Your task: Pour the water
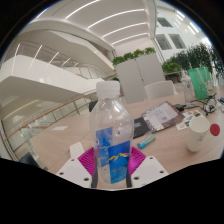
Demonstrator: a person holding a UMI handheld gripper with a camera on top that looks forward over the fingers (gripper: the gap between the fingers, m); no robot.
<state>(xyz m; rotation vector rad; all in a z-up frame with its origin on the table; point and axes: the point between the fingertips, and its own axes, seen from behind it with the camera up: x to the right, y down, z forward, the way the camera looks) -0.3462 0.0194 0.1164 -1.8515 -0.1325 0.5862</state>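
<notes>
A clear plastic water bottle [111, 135] with a white cap and a blue label stands upright between my fingers, its base hidden below them. My gripper [112, 160] is shut on the bottle: the magenta pads [89, 159] press against the label on both sides. A white paper cup [198, 132] with a small red mark stands on the wooden table [60, 140] beyond my fingers, to the right of the bottle.
A tablet or laptop [163, 116] lies on the table behind the bottle, with a blue pen [147, 143] near it. White chairs [150, 72] and green plants [133, 56] stand farther back. A white balcony curves on the left.
</notes>
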